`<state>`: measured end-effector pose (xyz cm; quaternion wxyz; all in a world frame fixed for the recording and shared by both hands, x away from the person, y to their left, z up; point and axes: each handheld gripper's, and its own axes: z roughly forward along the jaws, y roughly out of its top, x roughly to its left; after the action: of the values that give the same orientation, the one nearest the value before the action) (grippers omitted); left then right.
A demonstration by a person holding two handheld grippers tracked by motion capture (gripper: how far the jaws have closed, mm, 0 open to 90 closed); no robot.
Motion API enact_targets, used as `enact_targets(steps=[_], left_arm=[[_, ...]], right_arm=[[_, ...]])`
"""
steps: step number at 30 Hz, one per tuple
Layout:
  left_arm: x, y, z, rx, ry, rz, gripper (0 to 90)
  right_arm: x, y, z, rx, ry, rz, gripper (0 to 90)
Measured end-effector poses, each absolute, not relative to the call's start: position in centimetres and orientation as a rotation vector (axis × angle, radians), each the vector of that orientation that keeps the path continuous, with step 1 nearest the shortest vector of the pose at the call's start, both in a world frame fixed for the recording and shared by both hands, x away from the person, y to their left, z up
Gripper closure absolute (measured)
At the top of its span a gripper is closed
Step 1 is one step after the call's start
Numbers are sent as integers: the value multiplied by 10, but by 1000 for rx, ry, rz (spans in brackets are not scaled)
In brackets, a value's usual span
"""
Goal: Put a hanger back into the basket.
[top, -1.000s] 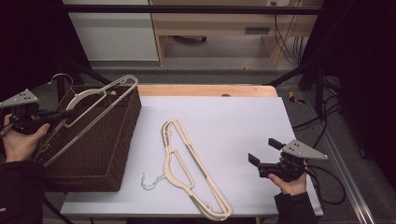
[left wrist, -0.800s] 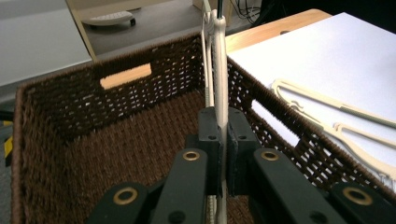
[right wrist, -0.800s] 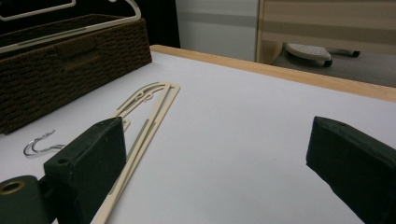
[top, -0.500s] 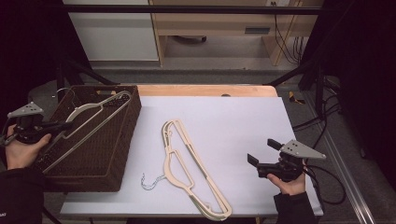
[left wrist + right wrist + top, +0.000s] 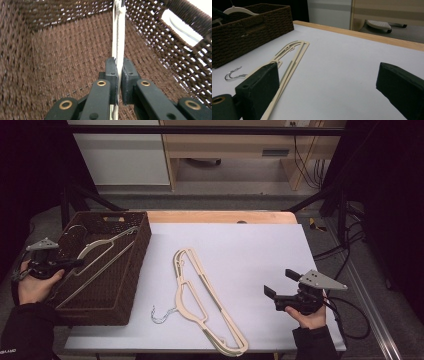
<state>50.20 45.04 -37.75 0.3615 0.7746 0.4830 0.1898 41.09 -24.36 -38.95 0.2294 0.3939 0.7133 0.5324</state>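
While my left gripper point(image 5: 119, 82) pinches the cream hanger point(image 5: 102, 245) by its thin bar inside the wicker basket point(image 5: 131, 275), I judge it light, stiff and slippery (best clamped on the flat bar); my right gripper point(image 5: 281, 283) hovers spread.

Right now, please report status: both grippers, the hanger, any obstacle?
Left gripper shut on cream hanger inside wicker basket. Right gripper open, nothing held. Two more hangers lie on the table, none blocking.
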Motion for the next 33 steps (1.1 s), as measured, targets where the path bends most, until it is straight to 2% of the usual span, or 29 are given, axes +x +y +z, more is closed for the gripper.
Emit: enact_targets(steps=[9, 12, 16, 17, 20, 21, 33], left_arm=[[507, 458, -384, 1975, 1403, 520, 823], [509, 460, -388, 1988, 1470, 535, 757], [510, 463, -390, 1967, 1513, 525, 714], [512, 464, -392, 1970, 1548, 518, 662], [514, 464, -394, 1989, 1577, 504, 611], [515, 465, -396, 1994, 1603, 492, 559], [520, 463, -404, 2002, 1662, 430, 393]], right_arm=[[411, -243, -390, 1083, 1971, 1464, 50], [411, -242, -390, 1087, 1968, 1465, 51], [411, -242, -390, 1087, 1969, 1464, 50], [411, -242, -391, 1087, 1971, 1465, 50], [411, -241, -391, 1088, 1972, 1465, 50], [411, -241, -391, 1085, 1976, 1468, 50], [411, -241, -391, 1081, 1978, 1468, 51]])
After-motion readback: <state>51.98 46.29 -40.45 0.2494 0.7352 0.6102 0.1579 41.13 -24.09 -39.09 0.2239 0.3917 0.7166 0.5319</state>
